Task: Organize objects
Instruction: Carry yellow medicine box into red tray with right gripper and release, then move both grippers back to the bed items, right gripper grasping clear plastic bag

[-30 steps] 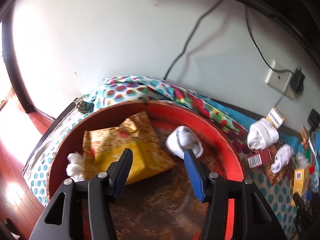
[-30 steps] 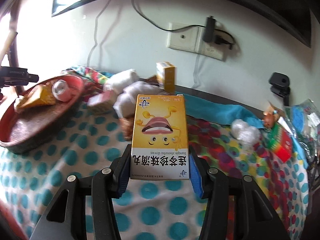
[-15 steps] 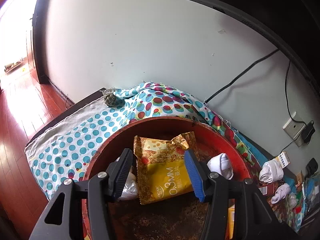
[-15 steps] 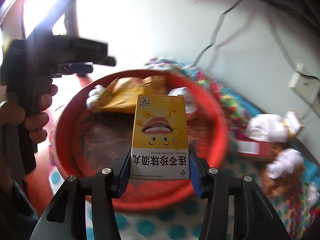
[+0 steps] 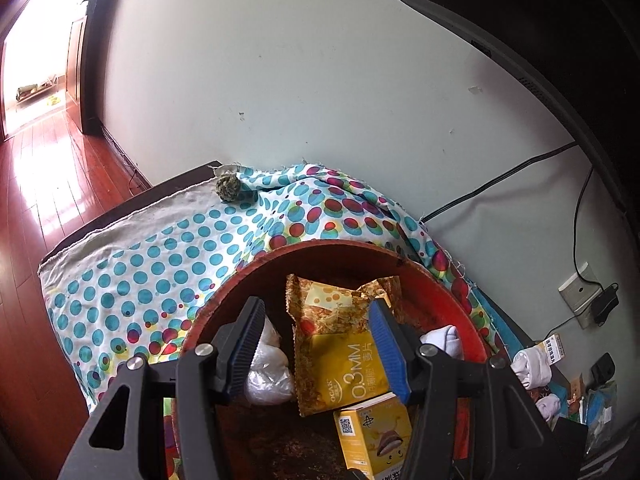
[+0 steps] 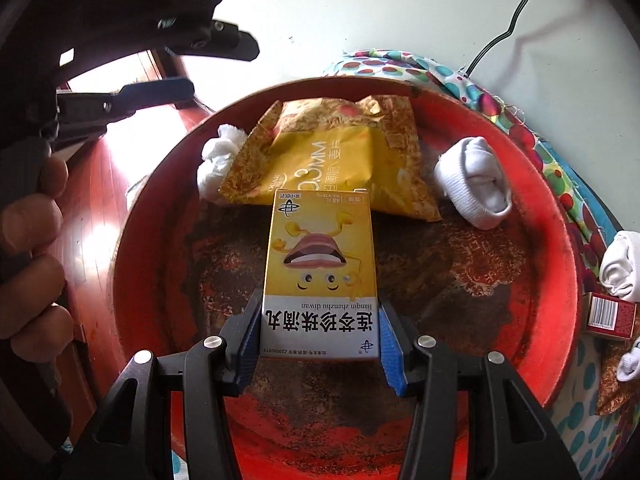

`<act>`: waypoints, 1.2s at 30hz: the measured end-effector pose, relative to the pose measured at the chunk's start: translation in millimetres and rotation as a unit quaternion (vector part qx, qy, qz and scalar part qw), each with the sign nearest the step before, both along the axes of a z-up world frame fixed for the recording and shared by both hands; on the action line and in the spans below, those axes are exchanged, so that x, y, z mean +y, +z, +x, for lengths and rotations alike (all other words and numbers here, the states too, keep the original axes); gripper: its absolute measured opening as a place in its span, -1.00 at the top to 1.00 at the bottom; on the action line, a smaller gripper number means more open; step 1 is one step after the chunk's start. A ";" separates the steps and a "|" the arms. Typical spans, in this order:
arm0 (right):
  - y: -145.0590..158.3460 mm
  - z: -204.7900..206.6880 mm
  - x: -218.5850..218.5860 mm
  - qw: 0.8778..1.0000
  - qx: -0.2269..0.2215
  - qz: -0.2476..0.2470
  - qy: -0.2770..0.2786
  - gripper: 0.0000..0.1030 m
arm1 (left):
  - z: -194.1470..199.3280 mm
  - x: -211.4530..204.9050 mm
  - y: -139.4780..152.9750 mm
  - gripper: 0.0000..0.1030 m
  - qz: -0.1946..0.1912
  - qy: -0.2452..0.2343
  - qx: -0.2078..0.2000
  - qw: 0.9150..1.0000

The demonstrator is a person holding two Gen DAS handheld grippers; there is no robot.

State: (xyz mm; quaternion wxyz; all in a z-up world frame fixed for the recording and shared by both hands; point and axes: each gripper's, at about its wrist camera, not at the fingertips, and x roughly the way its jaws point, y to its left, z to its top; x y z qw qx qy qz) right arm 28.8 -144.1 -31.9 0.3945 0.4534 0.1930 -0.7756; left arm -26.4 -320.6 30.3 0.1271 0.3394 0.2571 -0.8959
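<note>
A: Right, status. The right gripper (image 6: 318, 340) pinches the yellow cardboard medicine box with a cartoon mouth (image 6: 320, 276) by its two long sides, pads flat on it. The box hangs over the middle of the round red tray with a worn brown floor (image 6: 556, 264), far end just overlapping the crinkled yellow snack bag (image 6: 328, 160).

B: Left side?

A: The left gripper (image 5: 316, 344) is spread and empty, hovering over the tray's 9 o'clock rim in the right wrist view. Nothing sits between the pads.

B: What else is in the tray?

A: A rolled white sock (image 6: 476, 188) at 2 o'clock of the box and a crumpled white plastic bag (image 6: 218, 164) at 10 o'clock. More rolled white socks (image 6: 620, 268) and a small red carton (image 6: 610, 314) lie outside on the polka-dot cloth (image 5: 168, 264), at 3 o'clock.

B: Risks?

A: Let go from here and the box's far end likely lands on the snack bag, so it tips or slides instead of lying flat. Grip is only on the lower end, so a quick swing could pivot it. The left gripper's also near; a sideways drift could clip it.
</note>
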 end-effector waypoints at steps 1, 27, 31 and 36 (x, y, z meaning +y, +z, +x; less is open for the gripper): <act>-0.6 1.0 0.6 1.000 0.001 0.000 0.003 0.05 | -0.2 1.3 0.2 -0.08 -0.002 -0.001 -0.001 1.000; 43.8 -108.5 376.9 0.904 0.166 -0.030 -0.394 -0.50 | -24.8 178.1 18.2 -0.09 -0.062 -0.208 0.028 0.976; 28.2 -124.5 390.7 0.905 0.155 -0.016 -0.396 -0.50 | -20.6 242.6 9.1 -0.09 -0.072 -0.284 0.033 0.955; 11.7 -140.5 402.1 0.909 0.142 -0.005 -0.392 -0.50 | -9.7 309.2 -0.2 -0.09 -0.129 -0.356 0.039 0.925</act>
